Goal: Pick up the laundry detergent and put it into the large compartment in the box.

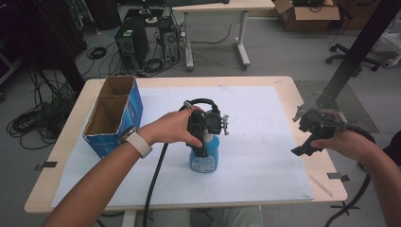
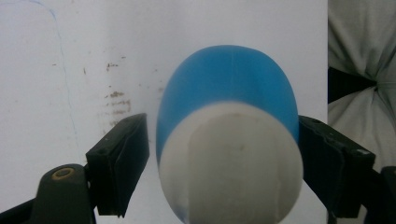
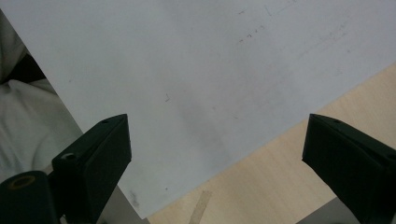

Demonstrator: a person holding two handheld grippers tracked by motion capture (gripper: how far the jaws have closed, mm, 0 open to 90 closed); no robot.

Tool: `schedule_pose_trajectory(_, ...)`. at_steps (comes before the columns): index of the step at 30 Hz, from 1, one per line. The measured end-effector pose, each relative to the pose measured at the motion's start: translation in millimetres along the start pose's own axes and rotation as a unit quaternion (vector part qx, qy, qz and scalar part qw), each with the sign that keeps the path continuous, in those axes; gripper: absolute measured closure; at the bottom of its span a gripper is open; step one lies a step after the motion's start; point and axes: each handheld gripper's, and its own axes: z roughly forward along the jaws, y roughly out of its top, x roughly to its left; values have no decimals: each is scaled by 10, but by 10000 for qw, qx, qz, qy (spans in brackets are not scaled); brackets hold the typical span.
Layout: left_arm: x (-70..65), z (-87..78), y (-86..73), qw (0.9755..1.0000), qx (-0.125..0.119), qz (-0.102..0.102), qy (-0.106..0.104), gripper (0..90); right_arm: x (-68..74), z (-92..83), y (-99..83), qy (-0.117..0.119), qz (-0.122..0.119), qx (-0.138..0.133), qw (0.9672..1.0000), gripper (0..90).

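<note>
A blue bottle (image 1: 204,160) with a white top (image 2: 231,163) stands upright on the white sheet (image 1: 265,118) near the table's middle. My left gripper (image 1: 204,142) comes down over it from above, held by a hand with a watch on the wrist. In the left gripper view the jaws straddle the bottle's top: the left one stands a little apart from it, the right one is at its edge. My right gripper (image 1: 301,135) hangs open over the table's right edge, nothing between its jaws (image 3: 217,140).
An open blue cardboard box (image 1: 113,113) with two compartments stands at the table's left. Bare wood (image 1: 326,163) borders the sheet on the right, with a strip of tape (image 3: 200,205). A desk, computers and cables sit on the floor beyond.
</note>
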Motion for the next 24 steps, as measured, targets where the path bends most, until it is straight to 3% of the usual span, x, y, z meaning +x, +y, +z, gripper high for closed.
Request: schedule_pose_trajectory(24,17,12,-7,10000,1,-22,-77,369,-11,2,-37,-7,34,-1,10000,80)
